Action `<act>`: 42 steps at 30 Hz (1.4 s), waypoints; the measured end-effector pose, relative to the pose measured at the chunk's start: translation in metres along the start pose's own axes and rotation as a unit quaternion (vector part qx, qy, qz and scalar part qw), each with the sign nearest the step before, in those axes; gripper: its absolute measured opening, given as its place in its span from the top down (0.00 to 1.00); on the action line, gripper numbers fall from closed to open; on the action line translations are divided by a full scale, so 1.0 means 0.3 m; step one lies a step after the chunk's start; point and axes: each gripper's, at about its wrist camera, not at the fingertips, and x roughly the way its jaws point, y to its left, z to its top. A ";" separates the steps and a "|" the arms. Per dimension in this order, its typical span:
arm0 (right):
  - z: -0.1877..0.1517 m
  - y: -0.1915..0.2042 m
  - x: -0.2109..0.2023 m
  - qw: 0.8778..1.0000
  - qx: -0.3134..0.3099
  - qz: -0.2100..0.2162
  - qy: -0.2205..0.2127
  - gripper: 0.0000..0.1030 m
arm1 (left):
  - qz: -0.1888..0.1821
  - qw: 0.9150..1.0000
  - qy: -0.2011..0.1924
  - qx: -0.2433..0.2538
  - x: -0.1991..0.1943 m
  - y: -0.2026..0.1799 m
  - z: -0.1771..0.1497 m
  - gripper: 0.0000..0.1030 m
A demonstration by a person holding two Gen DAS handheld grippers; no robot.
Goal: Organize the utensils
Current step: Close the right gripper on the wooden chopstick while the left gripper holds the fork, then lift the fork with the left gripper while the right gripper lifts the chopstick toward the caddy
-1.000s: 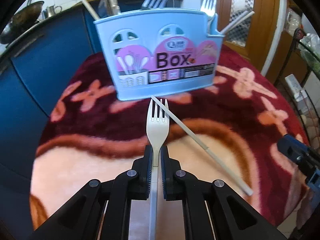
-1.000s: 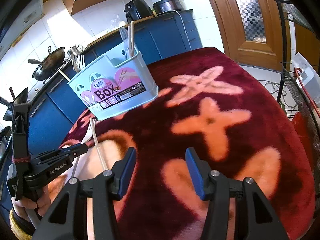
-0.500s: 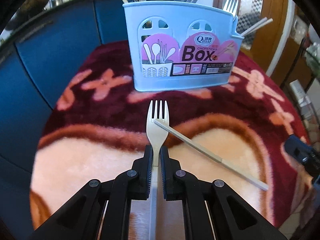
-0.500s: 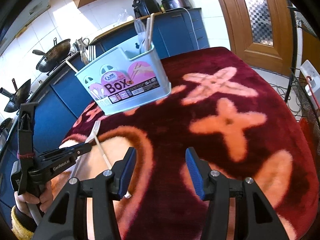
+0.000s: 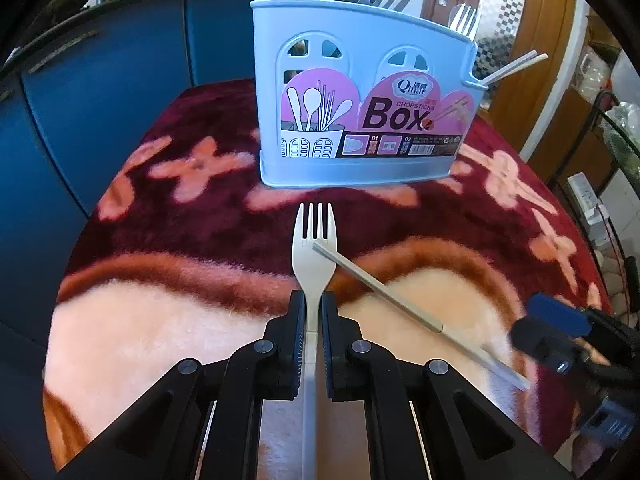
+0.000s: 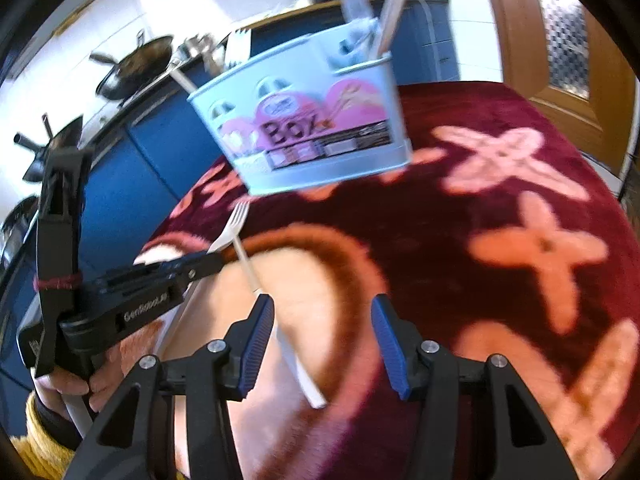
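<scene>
Tongs pinch flat plastic fork over plush blanket.

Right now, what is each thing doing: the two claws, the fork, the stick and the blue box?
Left claw: shut on the white fork.
White fork: held by its handle, prongs toward the box.
Right claw: open, nothing between its fingers.
Chopstick: lying loose on the blanket, its tip at the fork's head.
Blue box: standing upright, forks and chopsticks already inside.
Blanket: spread flat under everything.
</scene>
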 end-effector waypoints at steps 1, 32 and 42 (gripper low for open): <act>-0.002 0.012 0.013 1.000 -0.009 0.001 0.006 0.47 | -0.002 1.000 0.000 -0.001 0.001 0.003 0.000 0.92; 0.093 0.096 0.130 0.992 -0.084 -0.023 0.087 0.77 | -0.034 0.998 0.061 0.004 0.034 0.039 0.047 0.91; 0.171 0.077 0.235 0.982 -0.083 0.011 0.167 0.76 | -0.042 0.992 0.115 0.025 0.077 0.044 0.094 0.91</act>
